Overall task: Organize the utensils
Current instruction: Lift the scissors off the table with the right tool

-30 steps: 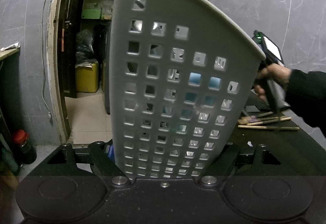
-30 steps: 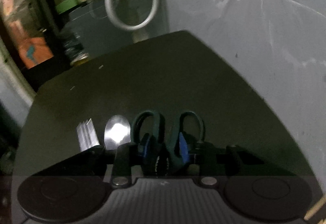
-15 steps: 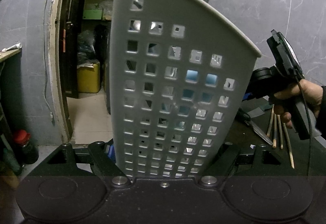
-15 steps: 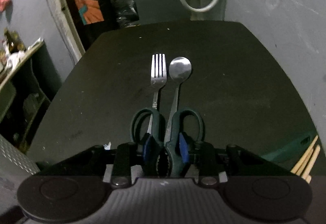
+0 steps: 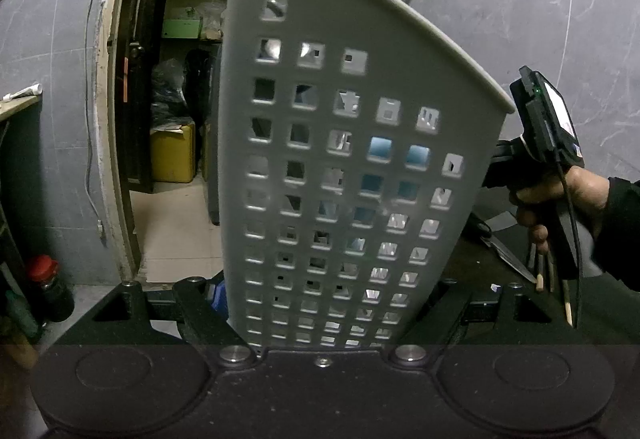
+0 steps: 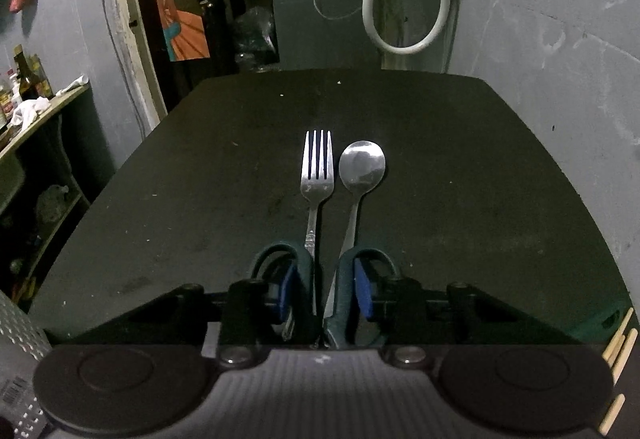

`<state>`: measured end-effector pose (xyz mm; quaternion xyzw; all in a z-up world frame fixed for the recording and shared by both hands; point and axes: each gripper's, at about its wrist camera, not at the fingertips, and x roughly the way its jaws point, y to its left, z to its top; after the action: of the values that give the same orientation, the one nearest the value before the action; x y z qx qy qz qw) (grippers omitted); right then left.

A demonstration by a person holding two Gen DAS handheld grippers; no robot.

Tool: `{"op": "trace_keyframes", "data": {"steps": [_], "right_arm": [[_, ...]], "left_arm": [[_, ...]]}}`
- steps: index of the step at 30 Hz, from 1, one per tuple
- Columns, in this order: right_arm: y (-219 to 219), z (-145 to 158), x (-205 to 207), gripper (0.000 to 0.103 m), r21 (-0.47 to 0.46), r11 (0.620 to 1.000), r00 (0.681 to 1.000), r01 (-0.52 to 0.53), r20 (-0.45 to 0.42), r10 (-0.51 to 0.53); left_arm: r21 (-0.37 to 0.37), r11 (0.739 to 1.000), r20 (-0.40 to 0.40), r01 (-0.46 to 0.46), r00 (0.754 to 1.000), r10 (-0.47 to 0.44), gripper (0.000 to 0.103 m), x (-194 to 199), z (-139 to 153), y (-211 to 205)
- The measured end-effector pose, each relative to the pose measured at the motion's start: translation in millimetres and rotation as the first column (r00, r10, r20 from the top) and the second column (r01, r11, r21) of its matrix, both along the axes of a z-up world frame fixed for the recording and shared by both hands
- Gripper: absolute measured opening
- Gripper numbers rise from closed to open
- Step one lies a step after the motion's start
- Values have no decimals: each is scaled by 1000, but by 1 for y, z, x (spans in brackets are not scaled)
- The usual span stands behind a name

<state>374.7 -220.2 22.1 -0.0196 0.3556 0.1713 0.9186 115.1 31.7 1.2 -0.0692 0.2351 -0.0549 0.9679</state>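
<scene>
Swung my right gripper round, so it now faces the black table where before it mostly saw wall. Its jaws closed a touch and clamp dark-handled scissors, plus a shiny steel fork and spoon poking forward. Left gripper hasn't budged, pinching the perforated grey plastic basket just left of the table, so next comes dropping them in.

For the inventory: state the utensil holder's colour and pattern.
Light grey holder, perforated with a grid of square holes; clearest in the left wrist view.
</scene>
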Motion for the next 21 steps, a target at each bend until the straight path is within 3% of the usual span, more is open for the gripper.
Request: {"op": "trace_keyframes", "data": {"steps": [3, 9, 14, 21], "right_arm": [[-8, 3, -2, 33, 79, 997, 1000, -16, 1, 16], [-23, 24, -35, 33, 189, 979, 988, -71, 149, 43], [-28, 45, -76, 33, 202, 971, 942, -130, 329, 58], [-24, 61, -115, 33, 183, 967, 858, -180, 510, 63]], "left_arm": [[-2, 1000, -1, 0, 1000, 0, 80, 1, 0, 0], [-2, 1000, -2, -5, 1000, 5, 81, 2, 0, 1], [3, 1000, -3, -8, 1000, 8, 80, 2, 0, -2], [1, 1000, -3, -8, 1000, 8, 80, 2, 0, -2]]}}
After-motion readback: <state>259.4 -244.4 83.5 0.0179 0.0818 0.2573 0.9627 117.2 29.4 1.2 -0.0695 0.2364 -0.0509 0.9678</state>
